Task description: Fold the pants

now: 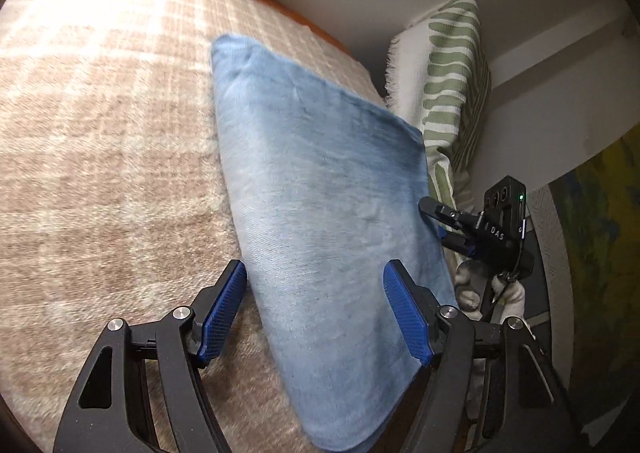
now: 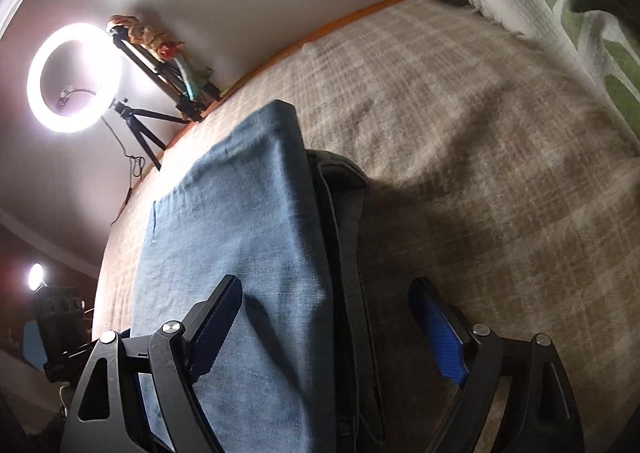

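So from the left wrist view, the pants (image 1: 320, 193) are a folded blue slab lying flat on the bed's beige plaid blanket (image 1: 100, 133), close to the edge by the green striped pillow (image 1: 452, 85); the left gripper (image 1: 314, 309) hangs over the near end with jaws spread wide, and the right gripper (image 1: 434, 221) sits at the side of the pants, can't tell its jaws from here. Right wrist view: the right gripper (image 2: 326, 327) has jaws wide apart, holding nothing, straddling the long edge of the pants (image 2: 240, 253), with a ring light (image 2: 74, 77) glowing at the far edge of the bed.
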Available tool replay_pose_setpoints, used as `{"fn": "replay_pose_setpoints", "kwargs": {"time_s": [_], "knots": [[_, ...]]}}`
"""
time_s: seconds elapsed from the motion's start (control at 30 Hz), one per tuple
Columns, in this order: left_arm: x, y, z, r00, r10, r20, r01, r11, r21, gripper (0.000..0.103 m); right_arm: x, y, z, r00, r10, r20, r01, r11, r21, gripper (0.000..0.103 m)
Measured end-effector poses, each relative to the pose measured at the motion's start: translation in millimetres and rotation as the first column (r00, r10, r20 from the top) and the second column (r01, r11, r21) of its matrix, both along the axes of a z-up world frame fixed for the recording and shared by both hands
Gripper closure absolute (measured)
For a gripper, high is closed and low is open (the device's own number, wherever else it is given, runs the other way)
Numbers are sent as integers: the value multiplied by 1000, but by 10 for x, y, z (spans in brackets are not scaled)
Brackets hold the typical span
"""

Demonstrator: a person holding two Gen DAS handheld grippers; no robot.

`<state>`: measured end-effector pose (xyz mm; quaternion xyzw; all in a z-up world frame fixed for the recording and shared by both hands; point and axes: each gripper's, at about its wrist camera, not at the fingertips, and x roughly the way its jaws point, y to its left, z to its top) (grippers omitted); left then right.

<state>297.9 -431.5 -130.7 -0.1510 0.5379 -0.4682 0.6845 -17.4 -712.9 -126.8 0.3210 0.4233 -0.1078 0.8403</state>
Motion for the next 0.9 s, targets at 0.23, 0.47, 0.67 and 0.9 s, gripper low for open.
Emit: {"fn": "replay_pose_setpoints", "kwargs": {"time_s": [0.23,0.47,0.67,0.9], "knots": [[6,-141,-12,1000,-20,10,20,1000,-18,34,-34,-3,-58,996,47,73,-54,993,105,15],[33,-322,26,997,-48,62,48,999,1,35,106,192,-59,992,120,49,-121,992,39,27],[90,-425,7,996,-40,76,39,999,20,57,150,268,-55,993,114,15,-114,993,-2,48],[117,-435,-22,992,-56,112,52,998,35,60,104,256,-56,994,104,19,-104,995,1,42]]}}
